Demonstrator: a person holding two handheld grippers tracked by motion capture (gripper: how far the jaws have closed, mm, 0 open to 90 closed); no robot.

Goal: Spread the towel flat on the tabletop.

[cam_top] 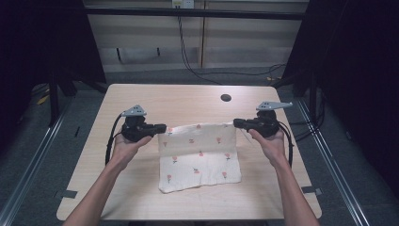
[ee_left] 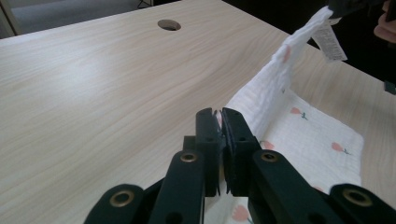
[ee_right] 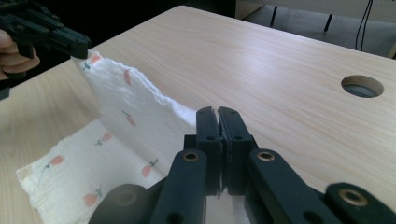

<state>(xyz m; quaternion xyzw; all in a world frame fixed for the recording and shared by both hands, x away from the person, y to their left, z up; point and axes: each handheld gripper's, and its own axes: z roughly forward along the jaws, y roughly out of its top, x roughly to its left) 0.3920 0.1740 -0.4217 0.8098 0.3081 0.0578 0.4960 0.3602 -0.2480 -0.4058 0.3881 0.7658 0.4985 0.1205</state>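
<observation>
Cloth held up by two corners over the worktop

The left gripper point(cam_top: 162, 128) has its fingers point(ee_left: 208, 135) closed on one upper corner of the white flower-print cloth point(cam_top: 200, 157), and the right gripper point(cam_top: 236, 123) has its fingers point(ee_right: 233, 135) clamped on the other. The top edge stretches raised between the two pairs of fingers, while the cloth's lower half lies flat on the pale wooden worktop point(cam_top: 188, 101), on the person's side of the fingers. A round hole point(cam_top: 226, 98) sits beyond the right fingers.
</observation>
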